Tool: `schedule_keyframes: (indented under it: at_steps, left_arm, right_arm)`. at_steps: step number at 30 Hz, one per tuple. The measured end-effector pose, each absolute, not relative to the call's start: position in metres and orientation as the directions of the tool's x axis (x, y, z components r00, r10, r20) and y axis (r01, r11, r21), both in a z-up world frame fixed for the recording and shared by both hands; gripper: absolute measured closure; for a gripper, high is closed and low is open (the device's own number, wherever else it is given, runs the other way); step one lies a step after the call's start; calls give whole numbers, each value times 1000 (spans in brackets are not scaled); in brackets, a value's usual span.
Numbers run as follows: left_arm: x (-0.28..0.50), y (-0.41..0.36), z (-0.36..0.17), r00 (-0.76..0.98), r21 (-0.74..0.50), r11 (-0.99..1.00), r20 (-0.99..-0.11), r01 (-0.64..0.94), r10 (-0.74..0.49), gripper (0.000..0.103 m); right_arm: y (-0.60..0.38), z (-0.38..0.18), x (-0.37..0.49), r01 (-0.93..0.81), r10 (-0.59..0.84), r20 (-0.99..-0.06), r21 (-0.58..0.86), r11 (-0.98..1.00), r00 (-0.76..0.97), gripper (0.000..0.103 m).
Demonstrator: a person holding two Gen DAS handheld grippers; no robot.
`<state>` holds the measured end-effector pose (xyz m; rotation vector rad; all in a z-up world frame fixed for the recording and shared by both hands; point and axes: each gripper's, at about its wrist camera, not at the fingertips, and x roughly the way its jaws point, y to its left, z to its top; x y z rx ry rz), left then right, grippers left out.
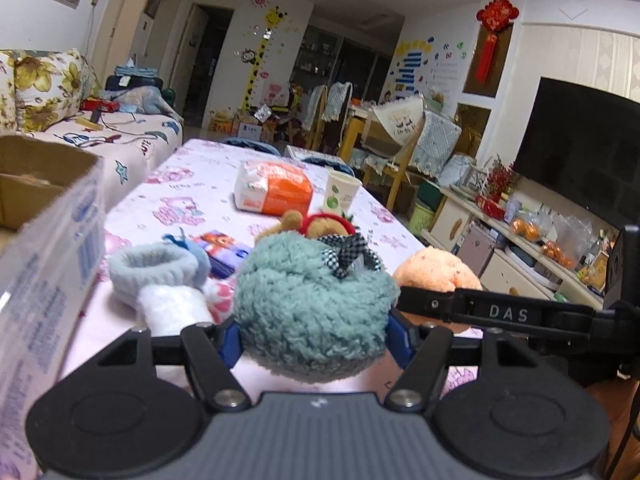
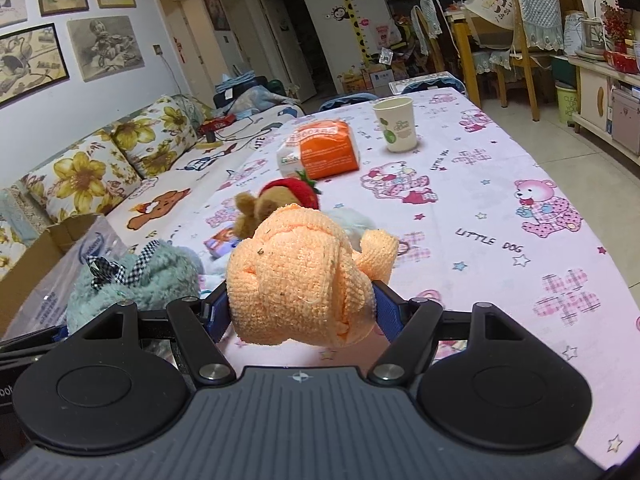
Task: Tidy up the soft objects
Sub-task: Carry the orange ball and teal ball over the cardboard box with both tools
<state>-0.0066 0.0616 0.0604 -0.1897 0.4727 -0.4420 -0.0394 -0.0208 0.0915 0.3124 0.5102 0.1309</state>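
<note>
Left wrist view
Left gripper [image 1: 316, 336]: jaws pinch a fluffy green plush [image 1: 312, 304] from both sides; it is lifted clear of the bench [image 1: 192, 184].
Green plush: a black-and-white checked bow [image 1: 346, 254] sits on top.
Box [image 1: 44, 184]: cardboard, open, at the left edge, with a clear printed plastic bag [image 1: 48, 280] just in front of it.
On the bench behind the plush: a pale blue band [image 1: 154, 270], a brown bear toy [image 1: 316, 226] with a red cap, an orange packet [image 1: 276, 192], a paper cup [image 1: 340, 192].
Right gripper: its black arm crosses in from the right, with the orange towel roll [image 1: 436, 272] beside the green plush.

Right wrist view
Right gripper [image 2: 302, 310]: jaws pinch the orange towel roll [image 2: 292, 280], held above the pink printed cloth of the bench [image 2: 500, 200].
Green plush [image 2: 136, 280]: at lower left, close to the box [image 2: 48, 248].
Bear toy [image 2: 276, 204]: on the bench just behind the roll.
Packet [image 2: 324, 152] and cup [image 2: 396, 124]: farther back.
Sofa [image 2: 120, 168]: along the left wall.
</note>
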Motion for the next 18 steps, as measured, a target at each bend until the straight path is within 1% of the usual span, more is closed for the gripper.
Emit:
schedule_keyframes:
  at_steps: [6, 18]
  left_arm:
    - [-12, 79, 68, 828, -288, 894, -358, 343, -433, 35]
    - [-26, 117, 86, 893, -330, 906, -272, 263, -358, 35]
  right_arm:
    - [-12, 93, -39, -66, 223, -444, 342, 937, 868, 14]
    - [5, 105, -50, -157, 274, -395, 304, 940, 877, 14]
